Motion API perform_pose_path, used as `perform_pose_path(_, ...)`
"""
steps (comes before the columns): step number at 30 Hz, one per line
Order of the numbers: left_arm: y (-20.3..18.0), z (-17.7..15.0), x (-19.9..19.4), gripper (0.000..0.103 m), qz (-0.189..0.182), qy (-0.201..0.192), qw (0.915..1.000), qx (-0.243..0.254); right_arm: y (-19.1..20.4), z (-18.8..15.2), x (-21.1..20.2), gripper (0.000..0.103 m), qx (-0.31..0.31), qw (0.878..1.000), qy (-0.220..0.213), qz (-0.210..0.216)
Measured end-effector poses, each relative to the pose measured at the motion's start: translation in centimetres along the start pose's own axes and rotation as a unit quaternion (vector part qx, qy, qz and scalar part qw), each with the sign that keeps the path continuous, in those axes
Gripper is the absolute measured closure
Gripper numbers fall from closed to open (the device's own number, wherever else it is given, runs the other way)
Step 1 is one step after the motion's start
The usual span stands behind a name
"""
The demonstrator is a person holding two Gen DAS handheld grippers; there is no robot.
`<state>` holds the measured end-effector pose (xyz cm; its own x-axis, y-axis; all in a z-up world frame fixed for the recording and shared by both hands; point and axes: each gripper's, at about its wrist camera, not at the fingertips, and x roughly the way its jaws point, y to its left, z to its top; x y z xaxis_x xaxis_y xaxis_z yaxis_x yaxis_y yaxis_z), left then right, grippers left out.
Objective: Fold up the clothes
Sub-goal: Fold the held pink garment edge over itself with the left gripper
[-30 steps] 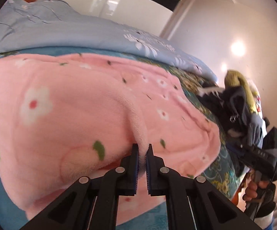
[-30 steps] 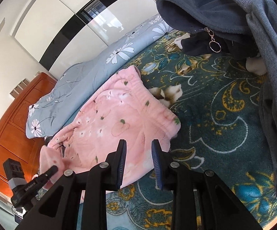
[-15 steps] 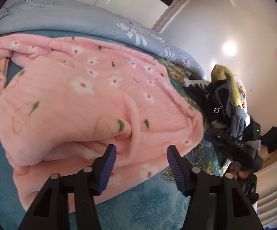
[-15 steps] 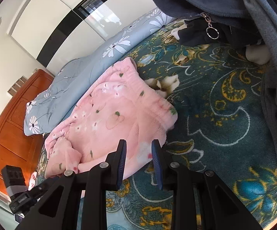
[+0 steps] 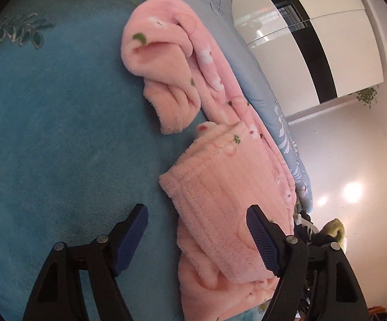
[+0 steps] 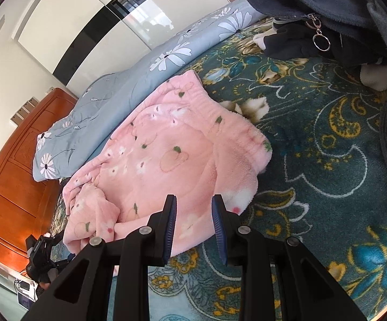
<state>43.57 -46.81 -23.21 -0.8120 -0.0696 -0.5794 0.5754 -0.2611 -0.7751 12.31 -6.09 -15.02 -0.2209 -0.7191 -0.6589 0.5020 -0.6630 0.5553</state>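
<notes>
Pink fleece pajama pants (image 6: 172, 160) printed with small flowers and peaches lie spread on the teal floral bed blanket (image 6: 313, 165), and that is where both tools are pointed. Left gripper (image 5: 197, 236) has its blue ribbed pads spread wide, gripping nothing, with a folded ribbed leg end of the pants lying between the fingers and reaching toward the right pad at 4 o'clock. Out at 12 o'clock from it the other leg end sits bunched and rolled over on itself, and a grey-blue quilt with white daisies (image 5: 246, 61) runs along the far edge of the pants, touching them. Over to the right gripper (image 6: 193, 230): fingers set a narrow gap apart, holding nothing, poised over the near hem of the pants. From there the elastic waistband sits at 1 o'clock, the crumpled leg ends at 9 o'clock. A heap of dark grey clothing with a metal zip ring (image 6: 321, 40) fills 1 to 3 o'clock, well apart from the pants, and a reddish wooden headboard (image 6: 14, 187) stands at 9 o'clock.
</notes>
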Motion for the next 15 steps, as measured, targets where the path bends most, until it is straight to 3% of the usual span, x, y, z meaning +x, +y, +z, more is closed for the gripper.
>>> perform_pose_path(2,-0.3,0.2,0.3,0.047,-0.005,-0.007,1.0,0.003,0.3,0.0,0.0,0.075,-0.002,1.0,0.001,-0.001)
perform_pose_path(4,-0.6,0.3,0.6,0.075,-0.002,-0.014,0.9999,0.007,0.5,0.1,0.0,0.075,-0.002,1.0,0.001,-0.005)
perform_pose_path(6,-1.1,0.3,0.7,0.087,0.01,-0.024,0.9994,0.021,0.6,0.1,-0.1,0.075,-0.002,1.0,0.0,-0.009)
perform_pose_path(10,-1.9,0.8,-1.1,0.09,0.018,-0.066,0.9969,0.04,0.9,0.1,-0.3,0.075,-0.004,1.0,0.001,-0.016)
perform_pose_path(15,-1.5,3.8,-6.7,0.092,0.037,-0.143,0.9871,0.062,1.5,0.3,0.0,0.075,-0.011,1.0,0.005,-0.026)
